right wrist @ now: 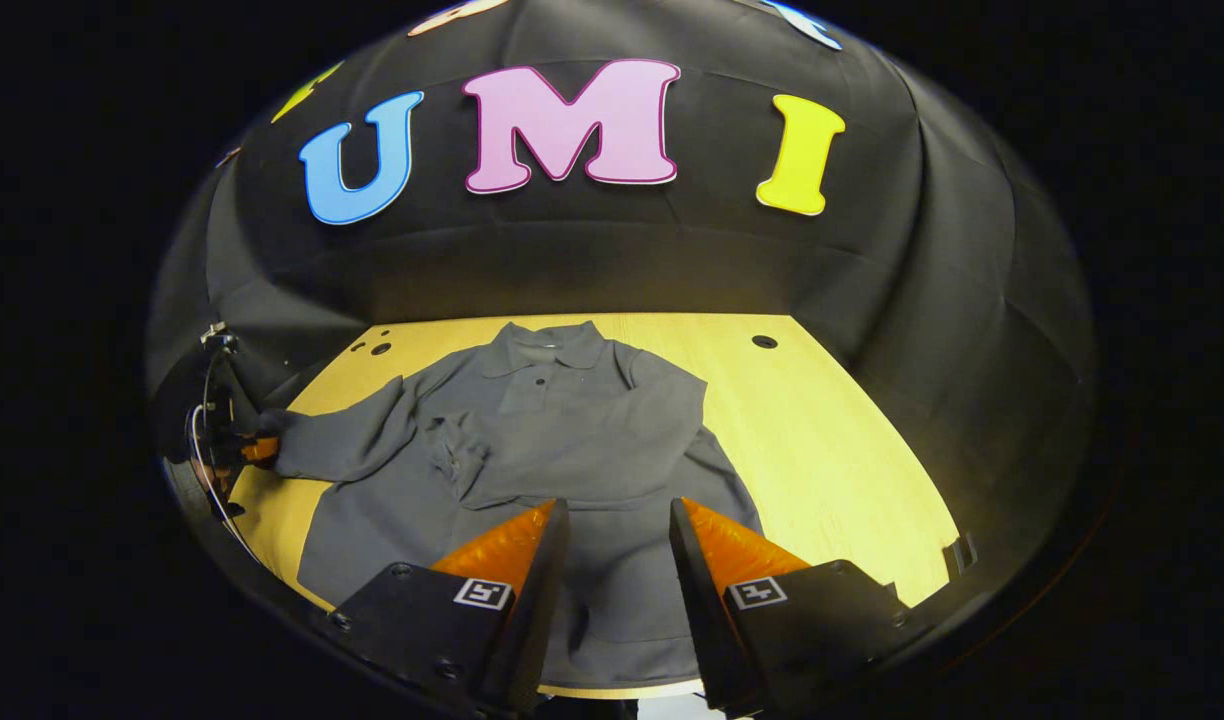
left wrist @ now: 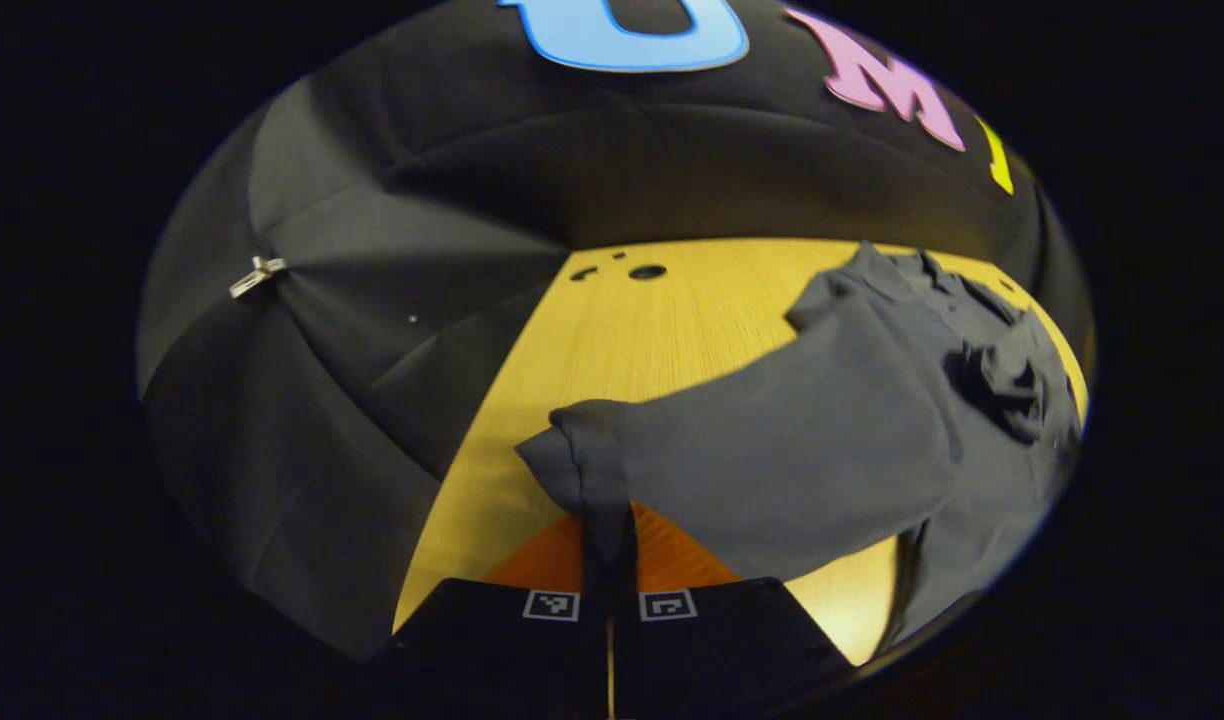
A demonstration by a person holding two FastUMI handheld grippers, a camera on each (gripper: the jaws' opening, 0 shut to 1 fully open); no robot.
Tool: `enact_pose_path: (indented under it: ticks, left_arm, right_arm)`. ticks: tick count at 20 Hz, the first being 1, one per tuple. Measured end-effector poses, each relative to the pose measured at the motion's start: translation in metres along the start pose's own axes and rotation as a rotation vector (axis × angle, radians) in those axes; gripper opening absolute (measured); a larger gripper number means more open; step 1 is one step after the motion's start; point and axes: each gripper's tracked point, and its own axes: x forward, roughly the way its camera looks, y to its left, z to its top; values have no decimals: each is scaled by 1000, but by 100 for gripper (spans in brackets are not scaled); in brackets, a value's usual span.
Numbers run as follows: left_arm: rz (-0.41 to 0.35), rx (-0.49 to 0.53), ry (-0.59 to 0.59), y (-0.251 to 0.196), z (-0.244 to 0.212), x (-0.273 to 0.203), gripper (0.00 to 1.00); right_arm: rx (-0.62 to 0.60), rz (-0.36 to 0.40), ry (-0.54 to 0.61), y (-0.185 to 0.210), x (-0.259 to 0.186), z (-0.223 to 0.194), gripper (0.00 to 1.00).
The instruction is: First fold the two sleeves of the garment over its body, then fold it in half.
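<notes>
Left gripper (left wrist: 609,520) pinching the cuff (left wrist: 582,470) of 1 sleeve (left wrist: 772,450), lifting it above the table (left wrist: 622,340) near its left edge. Right gripper (right wrist: 620,535) hanging open over the shirt's (right wrist: 572,430) hem near the front edge. Shirt lying flat mid-table, collar (right wrist: 542,350) toward the back edge, other sleeve (right wrist: 612,480) lying folded across the body.

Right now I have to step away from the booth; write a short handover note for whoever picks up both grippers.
Left gripper: shut on the cuff of one sleeve, lifted off the wooden table.
Right gripper: open, empty, above the grey polo shirt.
Done: the other sleeve lies across the body.
Left: lay the held sleeve over the body, then fold the shirt in half.
</notes>
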Motion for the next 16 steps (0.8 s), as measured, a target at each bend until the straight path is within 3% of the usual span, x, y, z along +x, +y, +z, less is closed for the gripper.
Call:
enact_pose_path:
  ticks: [5,10,16]
  left_arm:
    - [-9,-12,-151,-33,60,-49,7]
    - [-123,10,-251,-114,107,-91,7]
    - [-267,34,-282,-222,131,-119,7]
  right_arm:
    - [22,8,7,-25,8,-5,64]
    - [56,2,14,-52,14,-9,64]
    - [89,-6,24,-88,25,-13,63]
